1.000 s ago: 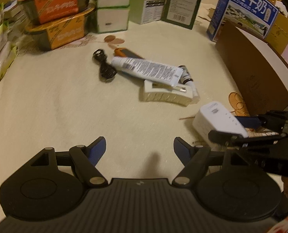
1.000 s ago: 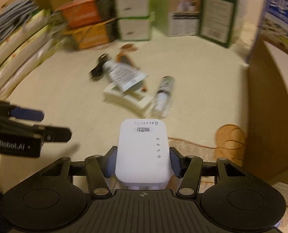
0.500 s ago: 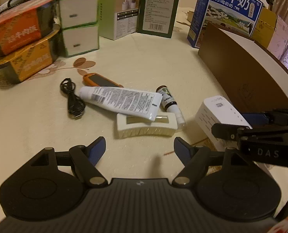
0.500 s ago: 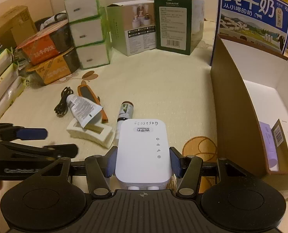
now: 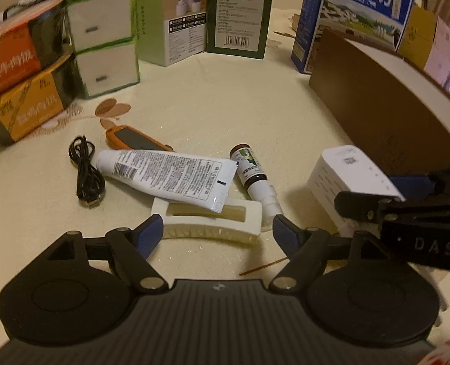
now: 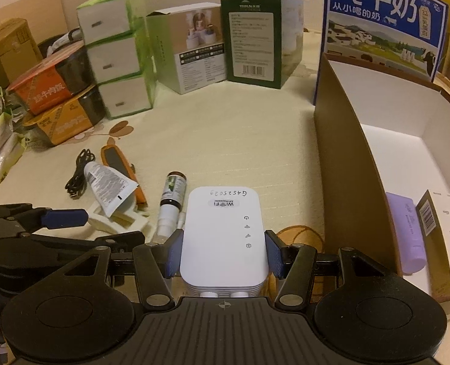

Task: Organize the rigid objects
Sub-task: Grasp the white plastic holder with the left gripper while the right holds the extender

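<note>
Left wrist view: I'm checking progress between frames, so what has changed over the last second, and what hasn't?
The left tongs moved in on the loose pile, and now hang open just short of the white clip, which lies under the tube. The open box came into fuller view on the right. The right tongs stayed clamped on the white wifi plug. The pile itself lies as before.

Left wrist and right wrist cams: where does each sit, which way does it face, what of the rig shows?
Left wrist: on the left gripper, angled down at the tabletop clutter: tube, white clip, spray bottle. Own jaws open, empty; right gripper enters at right.
Right wrist: on the right gripper, angled down, jaws shut on the WiFi repeater; open cardboard box at right, left gripper at left.
Shared: repeater, tube, bottle, black cable, milk carton.
</note>
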Demonstrator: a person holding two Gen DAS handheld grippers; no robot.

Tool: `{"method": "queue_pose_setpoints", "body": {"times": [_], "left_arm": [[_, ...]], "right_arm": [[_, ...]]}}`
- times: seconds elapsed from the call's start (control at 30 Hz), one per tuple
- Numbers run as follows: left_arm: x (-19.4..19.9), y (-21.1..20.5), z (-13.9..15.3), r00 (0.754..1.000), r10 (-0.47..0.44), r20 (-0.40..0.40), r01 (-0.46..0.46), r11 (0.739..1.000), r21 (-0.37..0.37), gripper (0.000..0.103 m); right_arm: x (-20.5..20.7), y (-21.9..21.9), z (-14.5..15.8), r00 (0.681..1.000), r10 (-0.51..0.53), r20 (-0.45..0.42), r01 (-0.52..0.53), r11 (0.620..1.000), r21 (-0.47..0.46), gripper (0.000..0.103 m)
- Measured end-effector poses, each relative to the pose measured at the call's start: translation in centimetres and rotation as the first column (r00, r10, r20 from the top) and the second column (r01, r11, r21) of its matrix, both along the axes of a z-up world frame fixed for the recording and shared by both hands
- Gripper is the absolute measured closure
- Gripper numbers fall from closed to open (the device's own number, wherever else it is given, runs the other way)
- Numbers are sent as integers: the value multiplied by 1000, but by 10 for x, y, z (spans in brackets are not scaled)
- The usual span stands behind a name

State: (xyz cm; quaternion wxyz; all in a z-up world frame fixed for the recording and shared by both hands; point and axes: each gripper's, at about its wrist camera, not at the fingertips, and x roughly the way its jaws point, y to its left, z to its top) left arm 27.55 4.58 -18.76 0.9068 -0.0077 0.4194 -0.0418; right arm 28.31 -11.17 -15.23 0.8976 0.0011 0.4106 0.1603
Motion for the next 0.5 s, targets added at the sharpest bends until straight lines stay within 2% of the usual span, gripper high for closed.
{"method": "queue_pose_setpoints", "body": {"times": [0.13,0.23,0.43,0.5], "left_arm": [[-1,-4,-5,1000,3,-4,-3,996,85,26],[-9,9,-7,999,33,-15,-32,995,93,26],[-30,58,-9,986,159,-39,-154,981,117,27],[-35,70,-7,983,178,-47,-172,980,100,29]], "right_arm": [[0,-1,-2,1000,4,-10,-4,1000,8,51],[-1,-1,-4,1000,12,-17,-11,1000,16,51],[0,-3,-9,999,5,-40,-4,1000,30,51],[0,-3,-9,999,1,-41,1,999,32,51]]}}
